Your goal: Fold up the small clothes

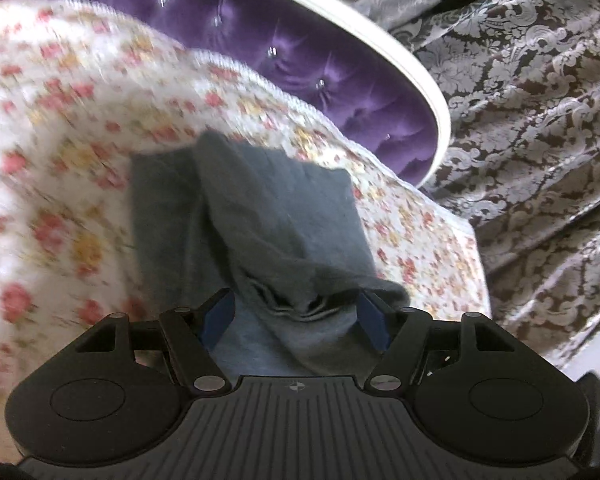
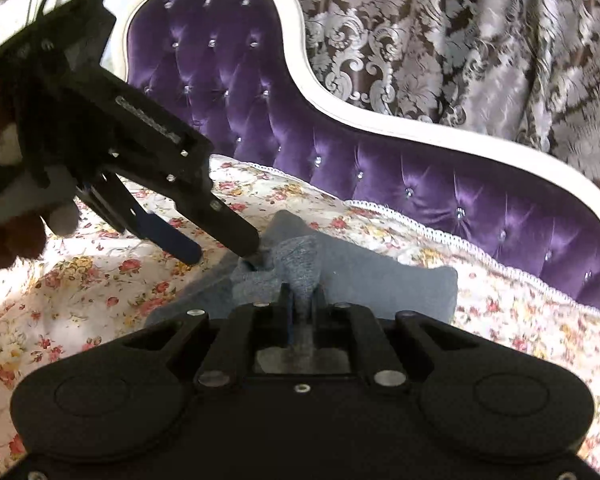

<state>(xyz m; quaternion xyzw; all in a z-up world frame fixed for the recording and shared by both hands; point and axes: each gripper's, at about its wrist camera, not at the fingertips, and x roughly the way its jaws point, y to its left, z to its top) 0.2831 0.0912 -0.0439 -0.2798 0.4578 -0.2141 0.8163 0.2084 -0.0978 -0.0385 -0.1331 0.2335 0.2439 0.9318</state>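
We note the right gripper [image 2: 302, 300] pinching the grey garment [image 2: 380, 280] tight (jaws narrow), left gripper [image 1: 296, 312] wide astride its bunched edge, cloth extending forward.

A flowered cover spread over a purple tufted couch

The floral cover [image 2: 380, 236] drapes the seat of the couch [image 2: 420, 184], its white corded edge running just below the buttoned backrest. A grey-blue garment [image 2: 380, 276] lies directly on it, partly flat, with one part bunched and raised off the surface.
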